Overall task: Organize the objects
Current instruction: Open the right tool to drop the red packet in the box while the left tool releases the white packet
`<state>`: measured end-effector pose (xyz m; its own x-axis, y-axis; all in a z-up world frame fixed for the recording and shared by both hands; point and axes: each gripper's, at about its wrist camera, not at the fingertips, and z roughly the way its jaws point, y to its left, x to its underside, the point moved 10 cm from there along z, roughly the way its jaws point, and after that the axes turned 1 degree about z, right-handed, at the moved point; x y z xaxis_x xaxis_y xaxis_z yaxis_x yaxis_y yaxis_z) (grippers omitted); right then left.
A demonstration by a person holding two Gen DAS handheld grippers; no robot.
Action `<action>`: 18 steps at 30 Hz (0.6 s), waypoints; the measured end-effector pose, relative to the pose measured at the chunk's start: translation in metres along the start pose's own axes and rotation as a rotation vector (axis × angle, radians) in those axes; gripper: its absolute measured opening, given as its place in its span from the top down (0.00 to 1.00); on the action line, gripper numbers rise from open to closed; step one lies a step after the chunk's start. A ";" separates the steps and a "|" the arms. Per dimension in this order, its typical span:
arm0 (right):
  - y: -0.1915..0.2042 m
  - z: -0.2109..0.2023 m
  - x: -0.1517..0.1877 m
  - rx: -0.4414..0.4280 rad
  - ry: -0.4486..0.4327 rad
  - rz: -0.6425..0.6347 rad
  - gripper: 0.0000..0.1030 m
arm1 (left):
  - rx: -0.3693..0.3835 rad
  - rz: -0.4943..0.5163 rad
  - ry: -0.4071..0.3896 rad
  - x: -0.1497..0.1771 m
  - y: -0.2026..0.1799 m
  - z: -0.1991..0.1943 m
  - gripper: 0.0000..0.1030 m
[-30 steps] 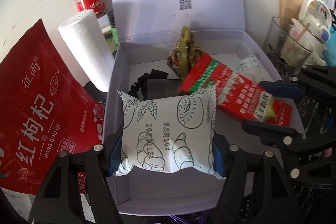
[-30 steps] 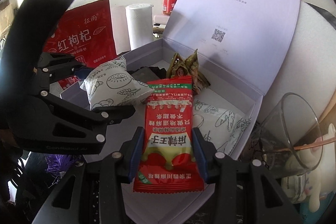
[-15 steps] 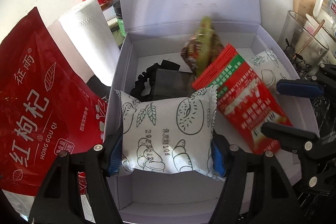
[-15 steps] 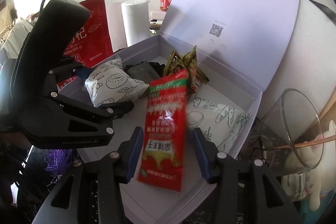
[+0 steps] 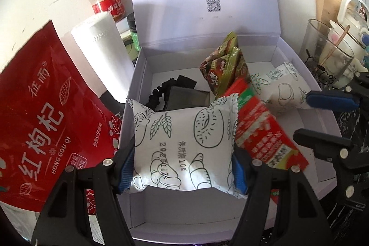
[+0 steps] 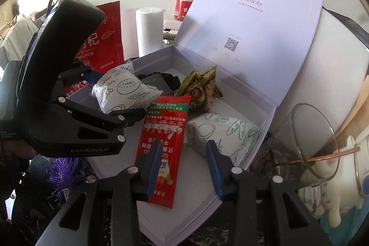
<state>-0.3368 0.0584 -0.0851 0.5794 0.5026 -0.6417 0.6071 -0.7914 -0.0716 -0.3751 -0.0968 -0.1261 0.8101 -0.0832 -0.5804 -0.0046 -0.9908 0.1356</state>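
My left gripper [image 5: 182,170] is shut on a white bread packet [image 5: 184,142] printed with line drawings, held over the near left part of the open lilac box [image 5: 138,75]. In the right wrist view that packet [image 6: 124,89] sits between the left gripper's [image 6: 115,93] black fingers. A red snack packet [image 6: 163,130] lies loose on the box floor, partly under one finger of my right gripper [image 6: 183,144]. Its jaws are closing with nothing pressed between them. A second white bread packet [image 6: 221,133] and green sachets [image 6: 200,87] lie further inside.
The box lid [image 6: 253,27] stands upright at the back. Black items [image 5: 182,93] lie in the box's far left. A red goji bag [image 5: 46,112], paper roll [image 5: 101,50] and jar [image 5: 106,1] stand left of it. A drinking glass [image 6: 306,142] stands right.
The right gripper let go of the red packet, which dropped and now lies flat in the box. The right jaws have since narrowed. The left gripper still holds its bread packet.
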 end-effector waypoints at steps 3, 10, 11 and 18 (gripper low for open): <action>0.002 0.002 -0.001 0.000 -0.001 0.001 0.71 | -0.007 0.006 0.000 0.000 0.002 -0.004 0.35; 0.002 -0.002 0.001 -0.001 0.000 0.007 0.71 | -0.037 0.018 -0.026 -0.011 0.003 -0.010 0.35; 0.002 -0.003 0.001 -0.002 -0.001 0.009 0.71 | -0.042 0.024 -0.022 -0.010 0.003 -0.009 0.35; -0.004 -0.002 0.003 -0.006 0.008 0.036 0.71 | -0.018 -0.004 0.014 -0.007 -0.001 -0.004 0.33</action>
<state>-0.3371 0.0638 -0.0853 0.6058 0.4764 -0.6373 0.5889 -0.8070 -0.0435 -0.3781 -0.0951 -0.1187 0.8180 -0.0774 -0.5700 0.0091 -0.9890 0.1473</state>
